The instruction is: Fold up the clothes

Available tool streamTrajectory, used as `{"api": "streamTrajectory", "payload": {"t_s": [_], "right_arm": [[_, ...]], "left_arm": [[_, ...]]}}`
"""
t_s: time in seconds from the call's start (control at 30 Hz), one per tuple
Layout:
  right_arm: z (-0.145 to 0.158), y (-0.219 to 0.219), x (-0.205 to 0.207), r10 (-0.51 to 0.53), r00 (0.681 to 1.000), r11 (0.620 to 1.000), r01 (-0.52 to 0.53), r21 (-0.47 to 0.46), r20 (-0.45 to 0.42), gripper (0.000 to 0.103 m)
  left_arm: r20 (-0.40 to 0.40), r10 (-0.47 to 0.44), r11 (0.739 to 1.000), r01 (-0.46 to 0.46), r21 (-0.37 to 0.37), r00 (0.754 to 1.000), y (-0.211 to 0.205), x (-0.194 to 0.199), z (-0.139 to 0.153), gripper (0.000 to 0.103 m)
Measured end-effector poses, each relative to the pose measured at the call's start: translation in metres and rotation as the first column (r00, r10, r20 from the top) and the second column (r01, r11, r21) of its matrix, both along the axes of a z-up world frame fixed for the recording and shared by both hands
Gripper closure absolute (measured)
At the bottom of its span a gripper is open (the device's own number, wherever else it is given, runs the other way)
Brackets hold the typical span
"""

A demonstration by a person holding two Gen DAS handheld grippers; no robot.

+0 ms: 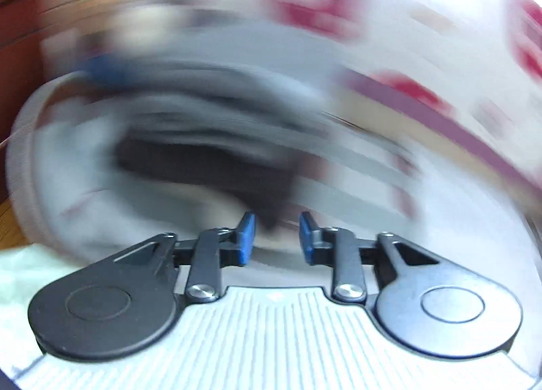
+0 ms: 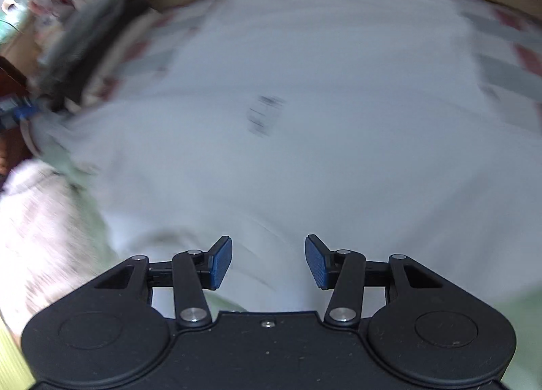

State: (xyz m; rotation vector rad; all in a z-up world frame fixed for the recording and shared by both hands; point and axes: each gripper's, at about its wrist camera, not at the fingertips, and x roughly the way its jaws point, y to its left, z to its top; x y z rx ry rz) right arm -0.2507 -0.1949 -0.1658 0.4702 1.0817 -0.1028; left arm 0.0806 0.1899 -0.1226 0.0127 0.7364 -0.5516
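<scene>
Both views are blurred by motion. In the right wrist view a large white garment (image 2: 305,119) with a small dark print lies spread over a bed. My right gripper (image 2: 268,261) is open and empty just above its near edge. In the left wrist view my left gripper (image 1: 277,237) is open and empty, facing a stack of grey and dark folded clothes (image 1: 210,126) with white cloth (image 1: 84,187) around it. The same dark stack shows at the upper left in the right wrist view (image 2: 84,48).
A white bedcover with red flowers (image 1: 423,51) lies under everything. A pale pink knit cloth (image 2: 37,227) and light green cloth (image 2: 81,166) lie at the left in the right wrist view. Brown wood (image 1: 20,17) stands at the far left.
</scene>
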Motion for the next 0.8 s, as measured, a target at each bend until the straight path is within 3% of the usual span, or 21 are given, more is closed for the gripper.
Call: {"api": "streamTrajectory", "payload": {"t_s": [0.07,0.1,0.2,0.33,0.43,0.5,0.53,0.7,0.8], "right_arm": [[-0.003,0.001,-0.023,-0.018,0.999,0.999,0.017,-0.03,-0.035,0.05],[-0.005,0.001,-0.034,-0.028,0.998,0.999,0.026,-0.045,-0.053,0.049],[-0.013,0.005,-0.065,-0.11,0.993,0.994,0.11,0.001,-0.044,0.049],[-0.025,0.008,-0.081,-0.204,0.979,0.978,0.205,0.032,-0.028,0.049],[-0.029,0.005,-0.078,-0.288,0.956,0.941,0.275,0.198,0.044,0.046],[-0.037,-0.005,-0.081,-0.374,0.925,0.885,0.333,0.325,0.068,0.038],[-0.043,-0.01,-0.083,-0.413,0.909,0.854,0.361,0.375,0.064,0.038],[-0.081,-0.021,-0.082,-0.543,0.84,0.724,0.462,0.512,0.011,0.037],[-0.09,-0.024,-0.082,-0.588,0.809,0.661,0.479,0.577,0.001,0.036]], "left_arm": [[0.011,-0.227,0.971,0.225,0.086,0.974,-0.047,-0.033,0.008,0.062],[0.001,-0.333,0.933,0.329,0.143,0.943,-0.068,-0.052,0.01,0.06],[-0.053,-0.589,0.774,0.581,0.252,0.807,-0.117,-0.105,0.01,0.06],[-0.102,-0.737,0.624,0.731,0.275,0.668,-0.149,-0.144,-0.007,0.057],[-0.137,-0.822,0.502,0.817,0.282,0.552,-0.172,-0.171,-0.021,0.056],[-0.161,-0.869,0.414,0.865,0.284,0.469,-0.188,-0.189,-0.03,0.055],[-0.174,-0.876,0.393,0.875,0.283,0.449,-0.191,-0.193,-0.033,0.055],[-0.238,-0.885,0.338,0.903,0.267,0.401,-0.202,-0.198,-0.042,0.053],[-0.273,-0.876,0.329,0.906,0.267,0.398,-0.206,-0.195,-0.045,0.049]]}}
